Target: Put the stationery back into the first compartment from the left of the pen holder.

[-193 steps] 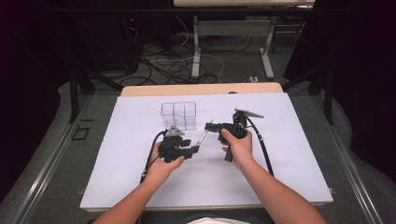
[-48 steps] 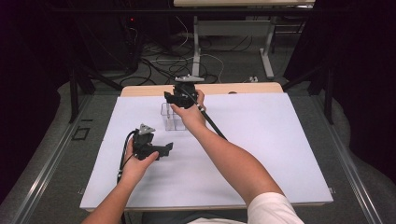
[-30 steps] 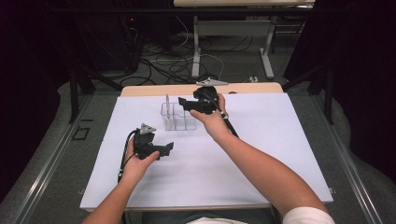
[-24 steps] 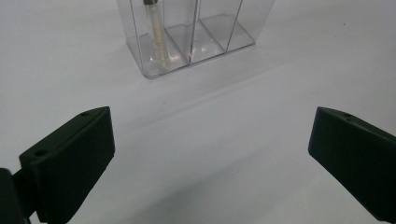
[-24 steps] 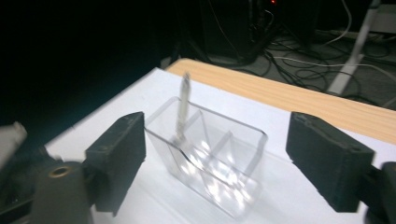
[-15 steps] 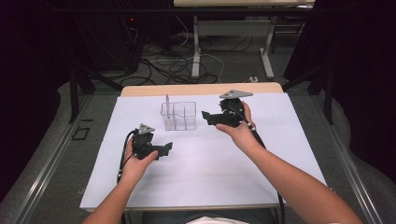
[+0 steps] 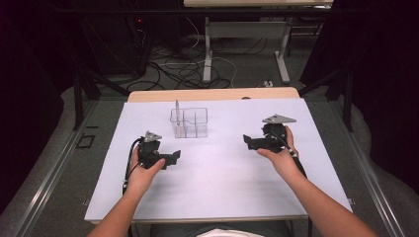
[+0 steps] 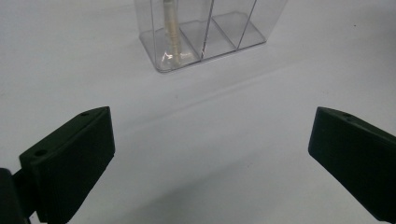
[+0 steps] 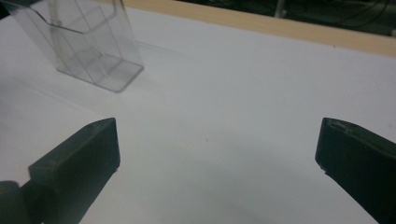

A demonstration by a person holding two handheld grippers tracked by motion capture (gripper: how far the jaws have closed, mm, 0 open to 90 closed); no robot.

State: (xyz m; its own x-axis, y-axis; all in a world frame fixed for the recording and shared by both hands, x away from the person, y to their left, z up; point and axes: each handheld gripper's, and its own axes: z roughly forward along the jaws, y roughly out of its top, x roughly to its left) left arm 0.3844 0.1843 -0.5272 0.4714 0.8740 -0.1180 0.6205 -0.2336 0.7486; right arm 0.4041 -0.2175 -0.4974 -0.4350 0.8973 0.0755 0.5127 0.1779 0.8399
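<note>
A clear plastic organiser [image 7: 189, 123] with several compartments stands on the white table top [image 7: 217, 173], toward the back. A thin pale stick [image 7: 177, 112] stands upright in its left compartment, also seen as the stick [image 8: 172, 32] inside the organiser [image 8: 205, 32]. My left gripper [image 7: 174, 159] rests low at the left front of the organiser, jaws wide apart and empty; one fingertip [image 8: 74, 158] shows over bare table. My right gripper [image 7: 247, 141] is to the right of the organiser [image 9: 88, 42], open and empty, with one fingertip [image 9: 79, 161] showing.
The table's wooden far edge [image 7: 212, 94] runs behind the white sheet. Beyond it lie floor cables [image 7: 188, 69] and the legs of another table [image 7: 207, 49]. Dark curtains flank both sides.
My right gripper has drawn back from above the organiser and swung to the right, empty. The stick now stands in the organiser. The left gripper has stayed at the left front.
</note>
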